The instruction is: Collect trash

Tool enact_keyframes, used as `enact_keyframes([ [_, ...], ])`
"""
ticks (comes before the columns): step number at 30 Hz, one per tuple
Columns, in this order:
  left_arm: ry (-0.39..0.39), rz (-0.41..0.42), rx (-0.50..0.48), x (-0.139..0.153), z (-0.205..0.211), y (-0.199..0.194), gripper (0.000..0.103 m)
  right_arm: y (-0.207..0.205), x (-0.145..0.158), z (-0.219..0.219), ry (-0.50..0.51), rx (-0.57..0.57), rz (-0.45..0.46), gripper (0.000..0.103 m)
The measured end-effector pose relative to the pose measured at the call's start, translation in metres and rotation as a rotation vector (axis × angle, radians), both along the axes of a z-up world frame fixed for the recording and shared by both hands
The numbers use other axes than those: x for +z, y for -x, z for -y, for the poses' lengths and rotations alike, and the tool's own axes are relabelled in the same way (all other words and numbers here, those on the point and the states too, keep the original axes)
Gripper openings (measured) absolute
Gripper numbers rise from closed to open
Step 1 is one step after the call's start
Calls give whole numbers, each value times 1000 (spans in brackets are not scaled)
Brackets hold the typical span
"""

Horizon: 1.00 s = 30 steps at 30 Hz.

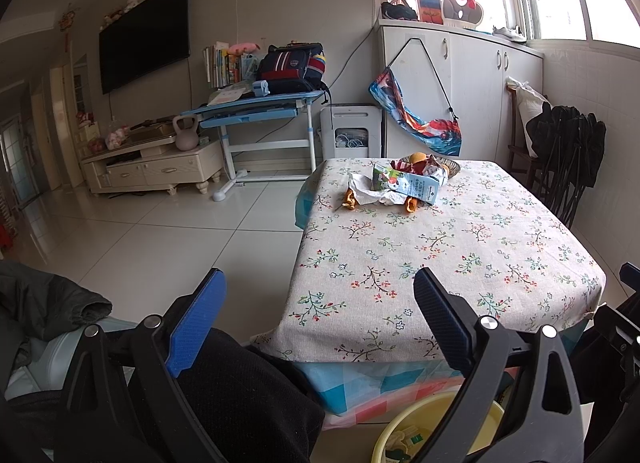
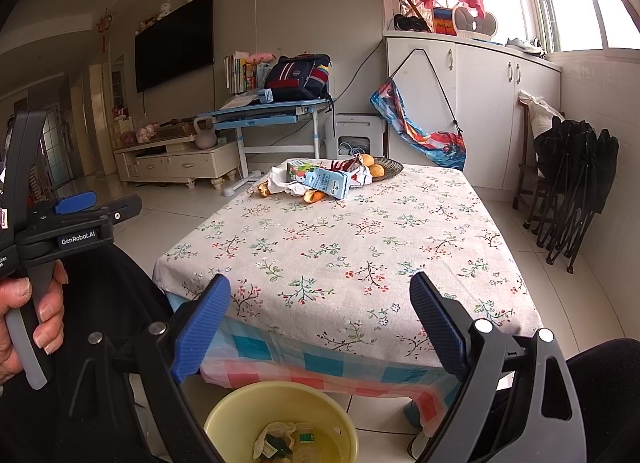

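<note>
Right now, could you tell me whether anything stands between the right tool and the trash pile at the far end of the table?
Nothing visible does. The right tool is open and empty, and only bare floral tablecloth lies between it and the trash pile. The yellow bin sits on the floor below the near table edge.

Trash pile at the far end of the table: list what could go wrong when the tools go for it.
1. The milk carton and crumpled paper lie against the fruit basket, so a grab may drag the fruit along.
2. The pile is far from both open tools, left tool and right tool, and the yellow bin stands on the floor below the near edge; a loose grip may drop scraps on the way.
</note>
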<state>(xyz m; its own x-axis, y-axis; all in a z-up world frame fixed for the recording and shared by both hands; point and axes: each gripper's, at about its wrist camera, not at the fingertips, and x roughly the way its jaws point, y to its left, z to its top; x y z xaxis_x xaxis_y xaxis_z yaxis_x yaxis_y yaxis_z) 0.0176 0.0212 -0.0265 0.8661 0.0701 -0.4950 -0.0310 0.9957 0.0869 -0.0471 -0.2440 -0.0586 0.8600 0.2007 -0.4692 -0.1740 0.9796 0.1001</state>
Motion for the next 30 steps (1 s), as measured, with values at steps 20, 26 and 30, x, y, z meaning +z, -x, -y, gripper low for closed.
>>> enact_keyframes([
  [20,105,-84,-15,8,-18,-73,92,-72,8,-17,-17,164,-47,87],
  [26,167,-143,3,-4,-34,-122,92,-142,6,-34,12,232,-91,87],
  [30,175,-179,11,-13,-40,-155,92,-200,4,-51,80,282,-114,86],
])
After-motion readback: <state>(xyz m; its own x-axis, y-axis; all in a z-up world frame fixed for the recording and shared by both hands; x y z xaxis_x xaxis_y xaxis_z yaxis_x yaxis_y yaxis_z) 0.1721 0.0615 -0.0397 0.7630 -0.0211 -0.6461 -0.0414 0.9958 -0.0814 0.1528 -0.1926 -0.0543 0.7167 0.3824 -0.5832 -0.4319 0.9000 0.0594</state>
